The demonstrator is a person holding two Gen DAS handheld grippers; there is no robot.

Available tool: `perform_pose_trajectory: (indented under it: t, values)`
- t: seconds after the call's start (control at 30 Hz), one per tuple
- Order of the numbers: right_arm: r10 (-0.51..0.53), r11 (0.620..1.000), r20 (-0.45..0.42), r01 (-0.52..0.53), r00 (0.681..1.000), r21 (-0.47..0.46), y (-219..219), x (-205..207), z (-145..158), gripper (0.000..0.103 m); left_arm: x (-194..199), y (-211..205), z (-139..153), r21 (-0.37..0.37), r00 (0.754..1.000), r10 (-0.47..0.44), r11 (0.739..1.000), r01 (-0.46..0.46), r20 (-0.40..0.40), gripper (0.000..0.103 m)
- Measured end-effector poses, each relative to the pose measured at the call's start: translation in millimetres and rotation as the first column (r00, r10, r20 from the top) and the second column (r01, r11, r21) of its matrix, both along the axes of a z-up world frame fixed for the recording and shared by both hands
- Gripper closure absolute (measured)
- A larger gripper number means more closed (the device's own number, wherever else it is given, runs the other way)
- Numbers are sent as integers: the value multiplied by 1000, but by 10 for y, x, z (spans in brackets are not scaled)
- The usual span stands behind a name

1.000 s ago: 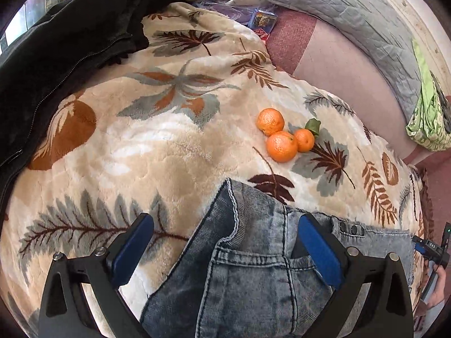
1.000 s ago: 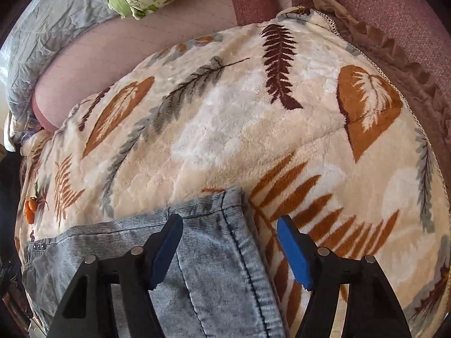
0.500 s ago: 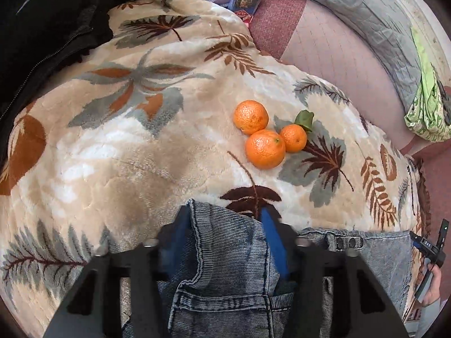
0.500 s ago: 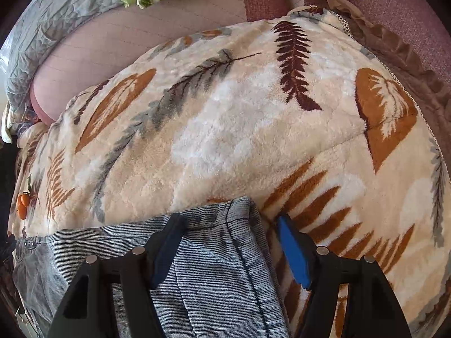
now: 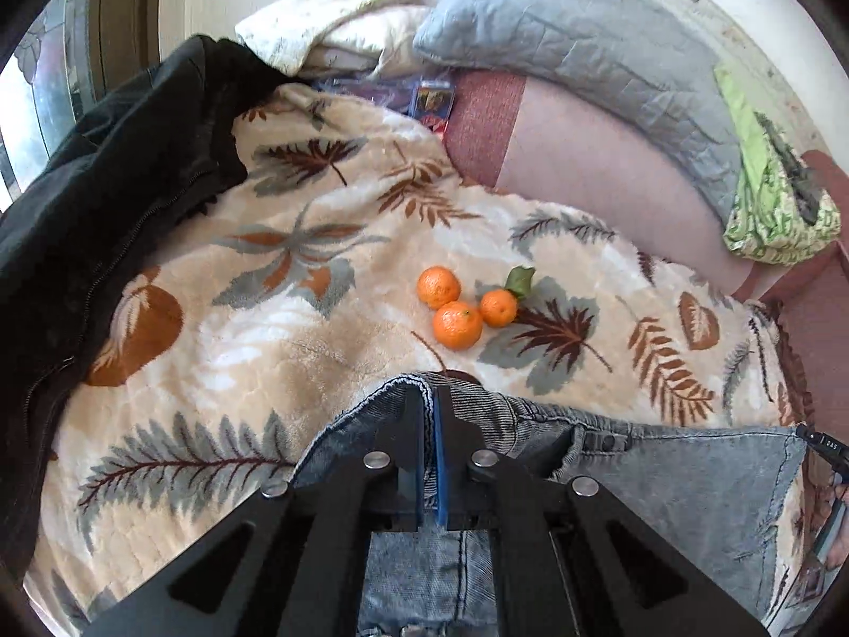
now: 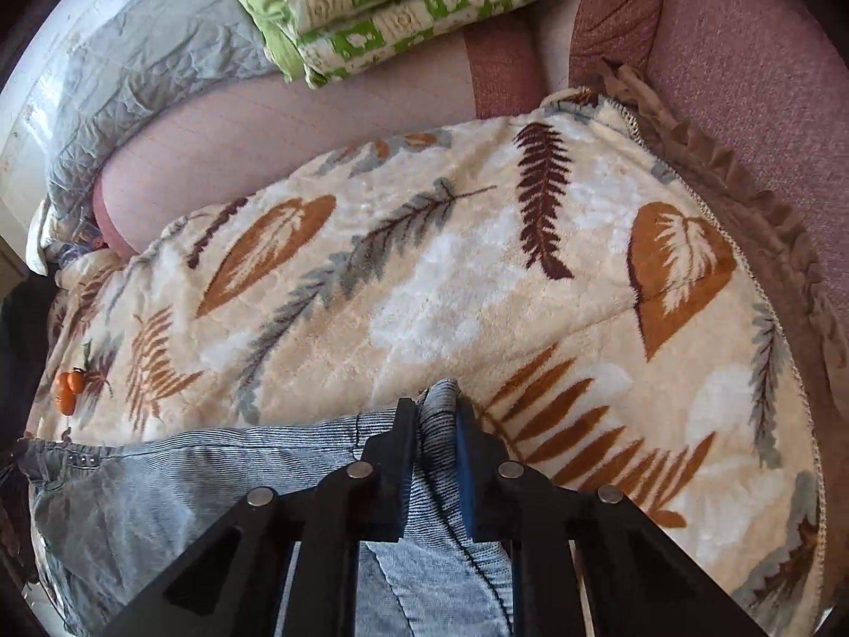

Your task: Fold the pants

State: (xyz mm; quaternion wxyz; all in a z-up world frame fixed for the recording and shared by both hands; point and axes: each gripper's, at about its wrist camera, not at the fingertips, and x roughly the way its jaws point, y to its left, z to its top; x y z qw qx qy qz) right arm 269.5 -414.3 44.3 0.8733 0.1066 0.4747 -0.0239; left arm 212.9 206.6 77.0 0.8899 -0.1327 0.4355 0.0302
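Light blue denim pants lie on a cream leaf-patterned blanket. My left gripper is shut on one corner of the pants' top edge, and the denim bunches around its fingers. In the right wrist view the pants stretch to the left. My right gripper is shut on the other corner, with a fold of denim pinched between its fingers. The lower part of the pants is hidden behind both grippers.
Three oranges sit on the blanket just beyond the left gripper. A black jacket lies at the left. A grey quilt and a green patterned cloth lie at the back. The blanket's ruffled edge runs along the right.
Both grippers have closed from wide open onto the two corners of the pants' edge. The denim has bunched up between the fingers and lifted a little.
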Motion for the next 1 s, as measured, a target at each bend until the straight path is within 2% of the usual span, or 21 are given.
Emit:
perform_pose_trajectory:
  t: [0.13, 0.27, 0.33, 0.37, 0.4, 0.43, 0.5, 0.53, 0.6, 0.63, 0.67, 0.7, 0.73, 0.77, 0.83, 0.9, 0.93, 1.0]
  values:
    - [15, 1000, 96, -16, 995, 15, -59, -535, 493, 90, -697, 13, 413, -11, 993, -26, 1000, 28, 111, 100]
    - [38, 999, 161, -43, 986, 31, -115, -1304, 730, 90, -1519, 40, 511, -22, 985, -73, 997, 77, 154, 100]
    - [49, 998, 172, -54, 984, 27, -133, -1728, 698, 90, -1875, 26, 379, -12, 985, -109, 994, 112, 130, 99]
    - [63, 998, 160, -63, 985, -6, -115, -1916, 615, 90, -1997, 36, 245, -11, 987, -137, 990, 138, 89, 98]
    - [82, 997, 128, -80, 988, -24, -106, -2090, 473, 90, -2097, 43, 86, 7, 987, -158, 987, 158, 42, 96]
    - [113, 994, 75, -114, 991, -2, -93, -2216, 266, 86, -2188, 73, -67, 30, 987, -159, 987, 159, 2, 95]
    - [178, 983, -56, -175, 982, 55, -88, -2467, -183, 86, -2306, 218, -320, 31, 988, -129, 991, 133, -90, 93]
    - [197, 979, -104, -191, 975, 67, -94, -2590, -355, 85, -2368, 322, -382, 46, 990, -79, 995, 85, -115, 93]
    - [189, 978, -133, -176, 973, 109, -182, -2808, -522, 80, -2426, 527, -368, 66, 992, 7, 998, 1, -123, 93]
    - [163, 981, -125, -147, 979, 126, -254, -2877, -523, 70, -2431, 611, -309, 73, 993, 42, 997, -34, -111, 90]
    - [126, 985, -119, -109, 985, 136, -335, -2918, -504, 53, -2415, 641, -232, 78, 994, 58, 996, -51, -95, 85]
    - [79, 987, -114, -62, 990, 148, -420, -2935, -470, 43, -2384, 624, -149, 80, 996, 53, 996, -47, -75, 81]
    - [42, 985, -102, -24, 994, 171, -495, -2936, -430, 32, -2360, 550, -74, 83, 998, 33, 996, -29, -50, 72]
    - [23, 979, -87, -5, 996, 205, -545, -2926, -392, 32, -2321, 437, -12, 91, 1000, 5, 996, -3, -29, 61]
    - [3, 959, -71, 17, 997, 284, -565, -2902, -362, 32, -2246, 129, 40, 110, 998, -70, 991, 70, -2, 51]
    - [11, 935, -86, 20, 996, 353, -497, -2848, -412, 32, -2166, -211, -5, 136, 988, -156, 979, 154, 3, 50]
    - [11, 933, -94, 24, 995, 358, -452, -2812, -445, 32, -2123, -384, -71, 140, 981, -193, 971, 192, -5, 50]
    - [-8, 950, -86, 34, 996, 311, -388, -2712, -434, 32, -2024, -637, -248, 109, 970, -242, 964, 244, -35, 50]
